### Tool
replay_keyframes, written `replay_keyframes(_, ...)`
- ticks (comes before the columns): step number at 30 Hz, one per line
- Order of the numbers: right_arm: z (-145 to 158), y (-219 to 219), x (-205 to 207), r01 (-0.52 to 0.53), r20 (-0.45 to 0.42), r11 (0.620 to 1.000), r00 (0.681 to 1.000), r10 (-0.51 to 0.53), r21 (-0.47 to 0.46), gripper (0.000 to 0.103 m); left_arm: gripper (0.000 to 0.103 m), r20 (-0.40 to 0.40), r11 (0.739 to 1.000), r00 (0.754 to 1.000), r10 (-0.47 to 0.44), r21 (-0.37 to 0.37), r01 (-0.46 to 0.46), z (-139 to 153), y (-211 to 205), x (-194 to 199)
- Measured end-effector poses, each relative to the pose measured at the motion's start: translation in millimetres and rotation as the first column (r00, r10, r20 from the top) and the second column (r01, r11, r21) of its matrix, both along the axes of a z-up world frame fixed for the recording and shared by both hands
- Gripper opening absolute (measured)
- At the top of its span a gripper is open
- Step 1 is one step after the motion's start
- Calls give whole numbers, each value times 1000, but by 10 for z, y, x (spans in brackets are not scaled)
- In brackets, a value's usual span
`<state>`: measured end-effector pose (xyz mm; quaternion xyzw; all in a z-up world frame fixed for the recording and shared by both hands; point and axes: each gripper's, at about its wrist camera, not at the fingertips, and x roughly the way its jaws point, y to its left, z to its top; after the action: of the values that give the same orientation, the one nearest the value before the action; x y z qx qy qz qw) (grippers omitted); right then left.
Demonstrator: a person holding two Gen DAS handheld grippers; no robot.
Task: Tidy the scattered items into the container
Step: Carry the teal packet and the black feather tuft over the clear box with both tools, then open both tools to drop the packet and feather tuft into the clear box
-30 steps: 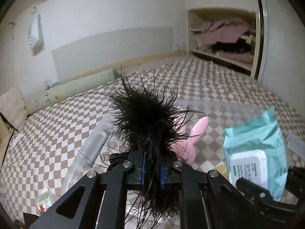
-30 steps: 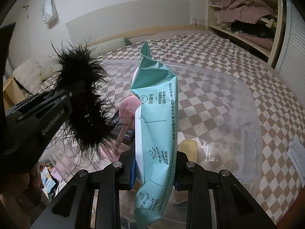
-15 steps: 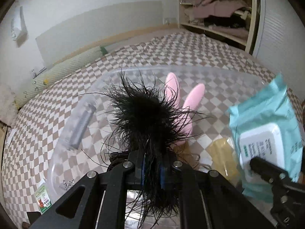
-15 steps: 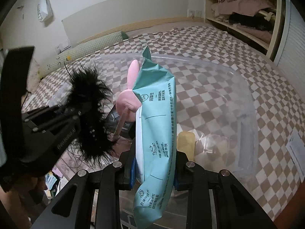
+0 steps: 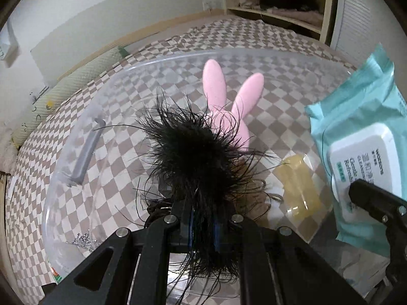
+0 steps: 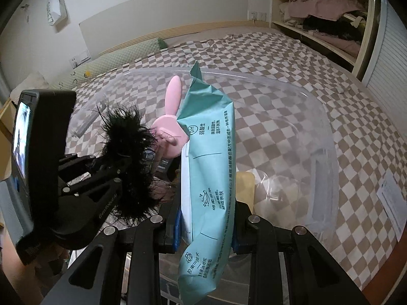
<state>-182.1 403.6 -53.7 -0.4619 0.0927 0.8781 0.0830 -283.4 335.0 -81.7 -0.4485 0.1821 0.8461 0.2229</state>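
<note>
Over a clear plastic tub (image 6: 328,137), the left gripper (image 5: 202,231) clamps black feathery fluff (image 5: 195,152) — the right gripper (image 6: 206,231) pinches a teal "Watsons" wipes pack (image 6: 208,167).

Container mouth: the clear container (image 6: 328,137) stands open on top, on the checkered bed (image 6: 292,50).
Right half of container: floor is bare; free way down along the right wall.
Left and middle: pink rabbit toy (image 5: 223,101) stands up high; yellow item (image 5: 300,185) lies just beside it.
Left wall: grey handle (image 5: 85,152) on it.
Between the grippers: black feather tuft (image 5: 201,157) and teal wipes pack (image 6: 208,167) hang near each other; only a narrow gap.
</note>
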Motion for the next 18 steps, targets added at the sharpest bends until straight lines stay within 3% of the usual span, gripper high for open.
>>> replay_keyframes(11, -28, 6, -47, 14, 14, 1000, 1000, -14, 3, 29, 15, -1, 999, 1000, -4, -34, 4, 12, 13, 26)
replay_keyframes(13, -34, 23, -59, 23, 15, 1000, 1000, -23, 4, 29, 25, -7, 999, 1000, 3, -36, -3, 33, 3, 31)
replay_keyframes(15, -28, 28, -71, 26, 12, 999, 1000, -26, 19, 30, 51, -16, 1000, 1000, 8, -22, -8, 74, -11, 42)
replay_keyframes(17, 10, 12, -62, 31, -5, 999, 1000, -31, 38, 30, 55, -24, 1000, 1000, 11, -13, -11, 114, -26, 54)
replay_keyframes(18, 32, 10, -57, 37, -14, 998, 999, -36, 41, 37, 55, -29, 1000, 1000, 11, -12, -11, 132, -29, 59)
